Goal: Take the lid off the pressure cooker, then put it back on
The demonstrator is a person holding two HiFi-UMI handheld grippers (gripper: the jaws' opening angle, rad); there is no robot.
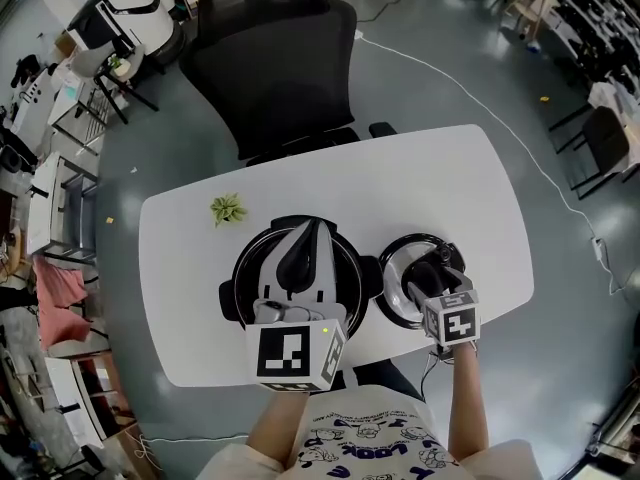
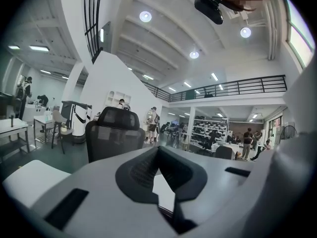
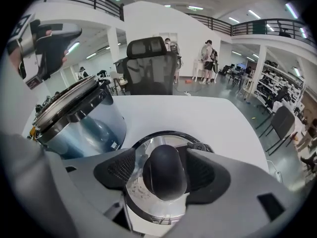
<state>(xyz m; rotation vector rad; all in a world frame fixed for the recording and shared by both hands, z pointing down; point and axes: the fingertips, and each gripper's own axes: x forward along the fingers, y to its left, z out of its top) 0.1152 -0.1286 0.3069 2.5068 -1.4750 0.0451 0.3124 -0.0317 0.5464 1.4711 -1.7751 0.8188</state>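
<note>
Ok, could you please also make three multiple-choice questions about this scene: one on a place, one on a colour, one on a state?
1. Where does the lid lie?
A. flat on the table, right of the pot
B. on top of the pot
C. leaning upright against the pot

2. What colour is the lid's knob?
A. red
B. white
C. black

3. How do the jaws of the right gripper stand?
A. shut, with nothing between them
B. apart, one on either side of the knob
C. clamped on the pot's rim

Answers:
1 A: the head view shows the lid on the white table beside the open pot.
2 C: the right gripper view shows a black knob on the shiny lid.
3 B: the pads flank the knob without pressing on it.
</note>
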